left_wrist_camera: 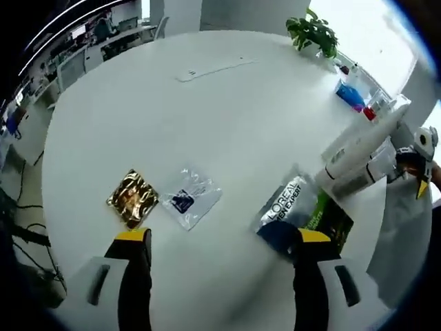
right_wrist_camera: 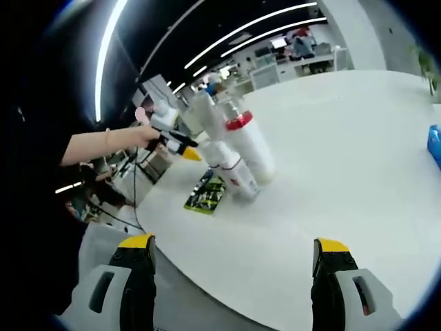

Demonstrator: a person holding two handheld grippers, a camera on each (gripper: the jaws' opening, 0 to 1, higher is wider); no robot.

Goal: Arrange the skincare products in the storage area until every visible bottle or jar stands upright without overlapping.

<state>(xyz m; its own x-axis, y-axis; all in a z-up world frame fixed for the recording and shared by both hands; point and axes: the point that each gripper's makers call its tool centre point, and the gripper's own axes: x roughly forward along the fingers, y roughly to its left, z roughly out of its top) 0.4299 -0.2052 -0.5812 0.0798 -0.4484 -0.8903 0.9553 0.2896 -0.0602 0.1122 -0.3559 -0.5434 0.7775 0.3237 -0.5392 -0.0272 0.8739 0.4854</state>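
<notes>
My left gripper (left_wrist_camera: 222, 236) hangs open above a round white table (left_wrist_camera: 207, 117), nothing between its jaws. Just beyond them lie a gold sachet (left_wrist_camera: 132, 198), a clear sachet with a blue label (left_wrist_camera: 189, 198), a silver L'Oreal tube (left_wrist_camera: 284, 205) and a green packet (left_wrist_camera: 332, 222). Tall white bottles (left_wrist_camera: 358, 153) rise at the right, leaning in this view; whether they stand straight I cannot tell. My right gripper (right_wrist_camera: 234, 243) is open at the table's rim, well short of the white bottles (right_wrist_camera: 253, 160), one red-capped, and the green packet (right_wrist_camera: 207, 193). A hand holds the left gripper (right_wrist_camera: 180, 146) behind them.
A potted plant (left_wrist_camera: 313, 31), a blue pack (left_wrist_camera: 350, 94) and a red-capped item (left_wrist_camera: 370, 112) stand at the table's far right edge. The right gripper (left_wrist_camera: 419, 162) shows beyond the bottles. Office desks lie past the table (right_wrist_camera: 358, 131). A blue thing (right_wrist_camera: 435, 145) sits at the right.
</notes>
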